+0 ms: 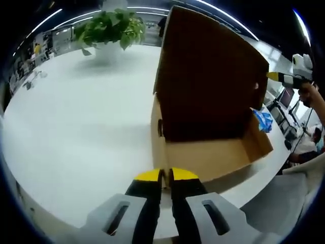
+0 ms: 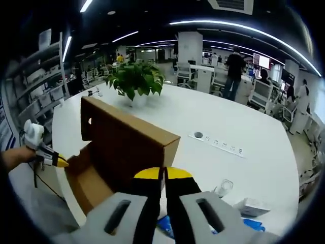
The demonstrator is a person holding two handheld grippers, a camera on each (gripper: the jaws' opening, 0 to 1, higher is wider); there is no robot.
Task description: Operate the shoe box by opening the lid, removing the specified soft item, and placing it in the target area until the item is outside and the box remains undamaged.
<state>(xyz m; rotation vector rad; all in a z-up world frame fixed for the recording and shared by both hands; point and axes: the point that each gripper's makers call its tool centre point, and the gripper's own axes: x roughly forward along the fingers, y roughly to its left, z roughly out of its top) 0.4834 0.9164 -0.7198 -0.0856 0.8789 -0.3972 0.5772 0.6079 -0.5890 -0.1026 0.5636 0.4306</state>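
Note:
A brown cardboard shoe box (image 1: 213, 157) lies on the white table with its lid (image 1: 208, 76) raised upright. The part of its floor that shows is bare. My left gripper (image 1: 165, 175) is shut on the box's near wall at a corner. In the right gripper view it enters from the left (image 2: 57, 161), held by a hand. My right gripper (image 2: 163, 173) is shut on the free edge of the lid (image 2: 127, 142). In the left gripper view it touches that edge from the right (image 1: 278, 77). A blue soft item (image 1: 263, 121) lies on the table beside the box, also under my right jaws (image 2: 165, 226).
A potted plant (image 2: 134, 79) stands on the table (image 1: 86, 122) beyond the box. A power strip (image 2: 218, 142), a clear cup (image 2: 223, 187) and a small white box (image 2: 251, 206) lie to the right. The table edge runs close under both grippers. People and desks fill the background.

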